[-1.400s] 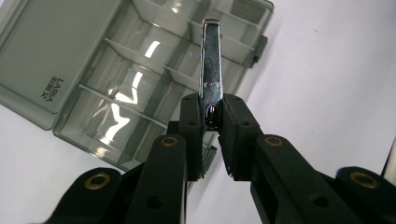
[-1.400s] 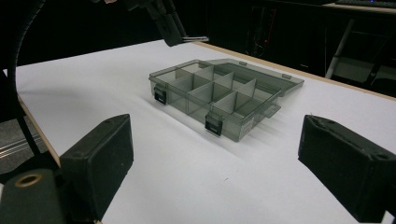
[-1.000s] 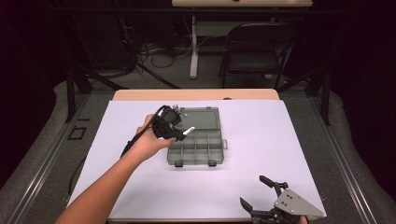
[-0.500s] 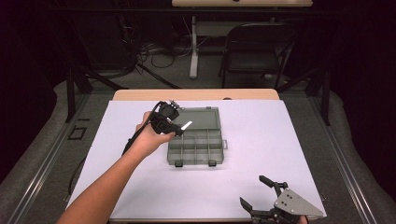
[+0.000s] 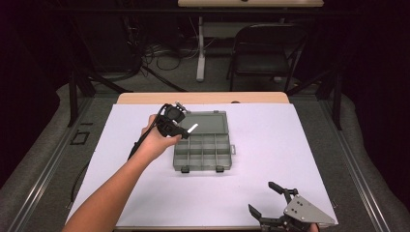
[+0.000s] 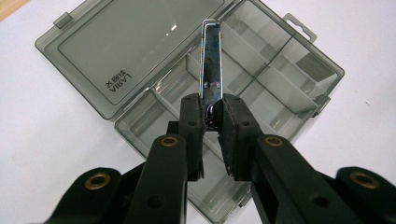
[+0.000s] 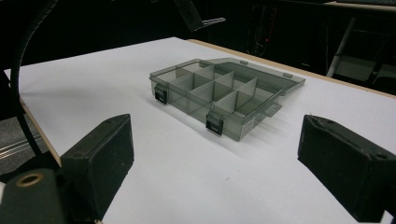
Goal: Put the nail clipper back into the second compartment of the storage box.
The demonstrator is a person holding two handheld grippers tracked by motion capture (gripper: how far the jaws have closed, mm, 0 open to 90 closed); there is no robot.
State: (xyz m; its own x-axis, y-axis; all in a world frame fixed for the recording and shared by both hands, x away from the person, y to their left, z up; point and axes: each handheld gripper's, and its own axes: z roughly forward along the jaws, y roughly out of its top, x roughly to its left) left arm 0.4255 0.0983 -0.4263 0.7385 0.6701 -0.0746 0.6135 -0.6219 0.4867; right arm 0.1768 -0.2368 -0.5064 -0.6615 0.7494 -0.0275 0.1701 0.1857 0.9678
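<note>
My left gripper is clamped on one end of a flat shiny metal strip, which juts out over the open smoky-grey plastic compartment box on the white table. I'd pick one cell, line the strip up with its dividers, lower it until it rests on the floor, then release. My right gripper sits spread wide, empty, near the table's front edge.
</note>
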